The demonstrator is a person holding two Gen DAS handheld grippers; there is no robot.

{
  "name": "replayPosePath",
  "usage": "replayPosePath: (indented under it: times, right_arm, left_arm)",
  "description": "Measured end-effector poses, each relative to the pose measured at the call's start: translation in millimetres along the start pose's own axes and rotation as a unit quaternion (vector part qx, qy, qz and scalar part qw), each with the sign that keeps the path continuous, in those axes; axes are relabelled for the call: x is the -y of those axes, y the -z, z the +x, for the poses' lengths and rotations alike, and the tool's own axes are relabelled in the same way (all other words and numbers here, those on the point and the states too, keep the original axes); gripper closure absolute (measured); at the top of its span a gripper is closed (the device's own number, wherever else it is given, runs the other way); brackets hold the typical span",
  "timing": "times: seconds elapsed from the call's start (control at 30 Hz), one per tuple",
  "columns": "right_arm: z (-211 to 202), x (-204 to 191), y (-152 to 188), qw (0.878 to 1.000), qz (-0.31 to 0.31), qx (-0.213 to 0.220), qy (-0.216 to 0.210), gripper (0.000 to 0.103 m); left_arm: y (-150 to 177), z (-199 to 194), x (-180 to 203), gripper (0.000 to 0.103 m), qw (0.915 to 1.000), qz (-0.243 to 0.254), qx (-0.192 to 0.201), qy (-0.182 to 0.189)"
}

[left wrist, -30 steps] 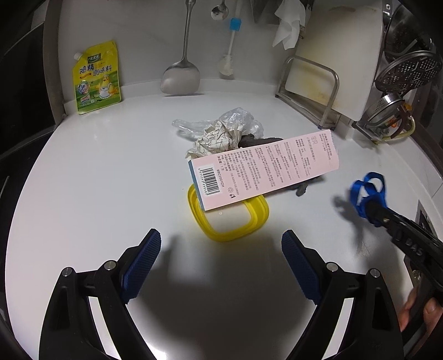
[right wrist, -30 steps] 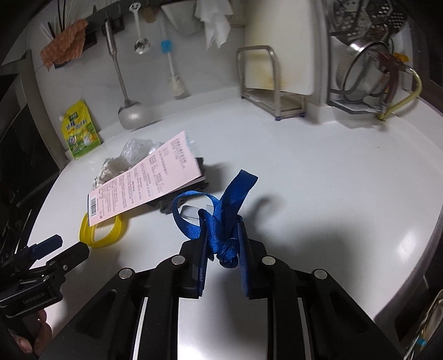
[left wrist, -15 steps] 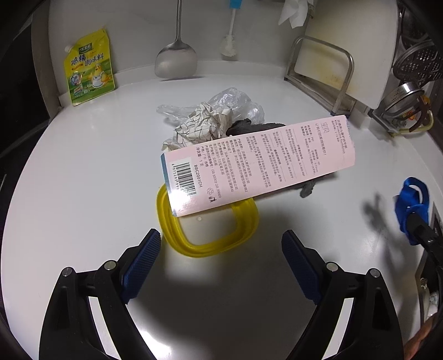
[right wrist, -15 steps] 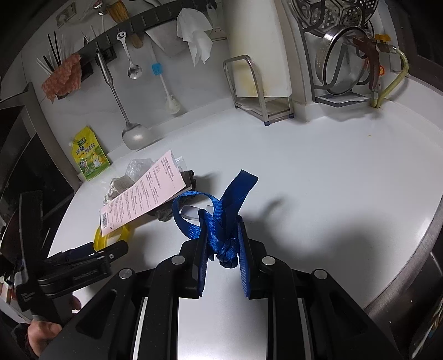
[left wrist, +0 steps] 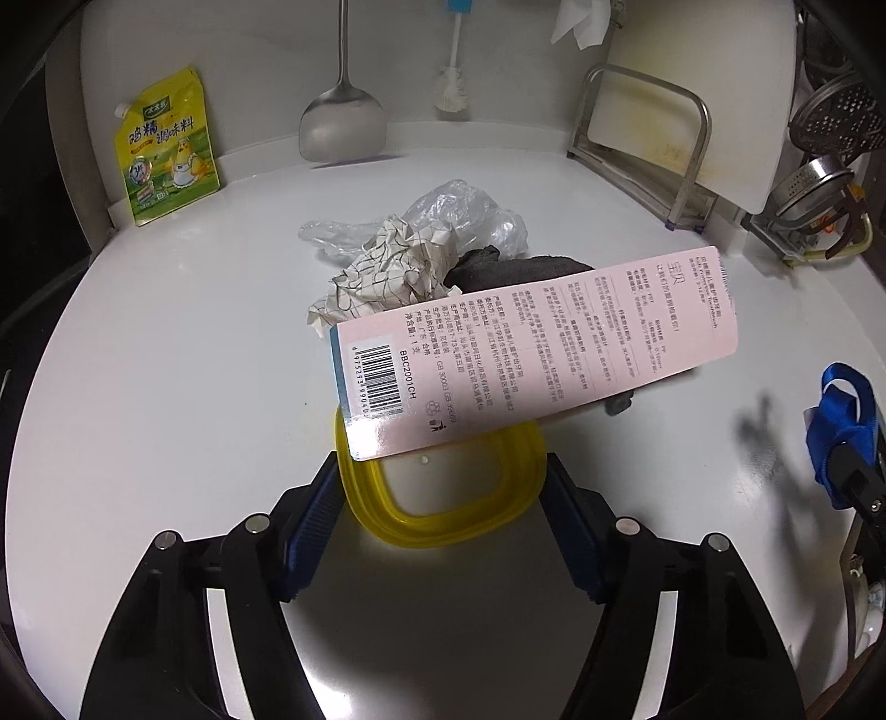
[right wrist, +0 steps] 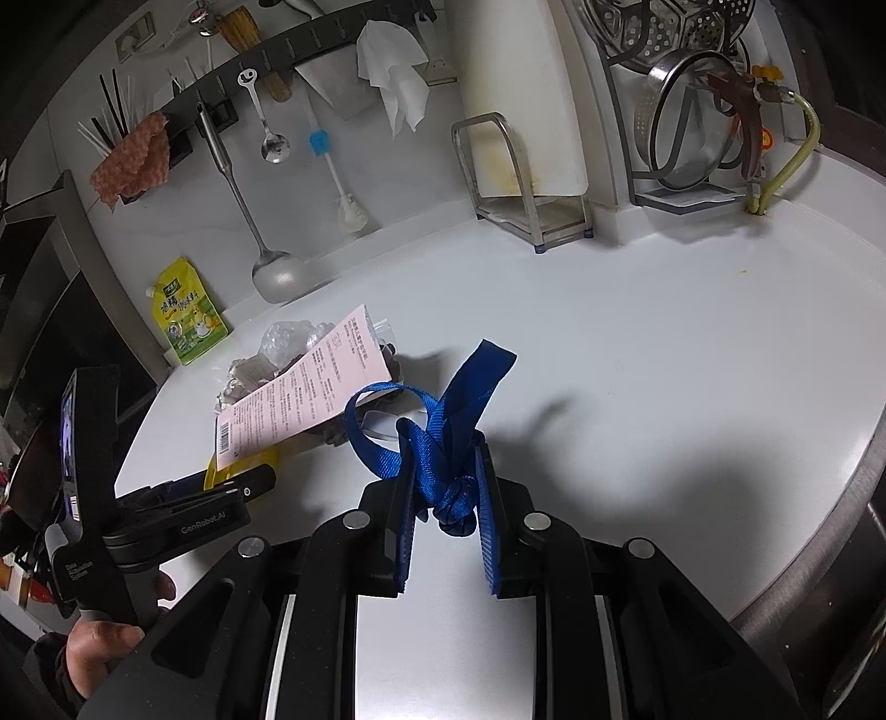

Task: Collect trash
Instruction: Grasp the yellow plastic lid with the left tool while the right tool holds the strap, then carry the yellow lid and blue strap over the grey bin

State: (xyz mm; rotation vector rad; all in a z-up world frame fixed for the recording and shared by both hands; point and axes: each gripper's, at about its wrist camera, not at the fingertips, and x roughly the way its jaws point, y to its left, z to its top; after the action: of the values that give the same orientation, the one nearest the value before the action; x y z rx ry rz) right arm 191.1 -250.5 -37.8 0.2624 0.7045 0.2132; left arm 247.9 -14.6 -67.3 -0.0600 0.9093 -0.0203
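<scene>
Yellow ring (left wrist: 443, 498) between closing left tool (left wrist: 440, 498), right tool (right wrist: 446, 498) clamping blue strap (right wrist: 437, 437)

Our left claw (left wrist: 440, 501) and right claw (right wrist: 443, 501) are matte black, with ribbed blue pads (left wrist: 310, 531) and silver pivot screws. The left one's side bears white "GenRobot.AI" lettering.

Ahead of the jaws a glossy white countertop (left wrist: 166, 360) meets a white wall (right wrist: 421, 183) bearing a dark utensil rail (right wrist: 310, 44); a steel dish rack (right wrist: 520, 183) stands right of them.
</scene>
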Motion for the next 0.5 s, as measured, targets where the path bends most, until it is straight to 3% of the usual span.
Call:
replayPosePath:
  times: [0.33, 0.5]
  right_arm:
    - [-8, -5, 14, 1.0, 0.003, -0.006, 0.004, 0.084]
    - [-20, -10, 30, 1.0, 0.008, -0.008, 0.008, 0.084]
  left_arm:
    - [13, -47, -6, 0.035, 0.9988, 0.026, 0.042, -0.008]
    - [26, -77, -11, 0.035, 0.9978, 0.033, 0.056, 0.01]
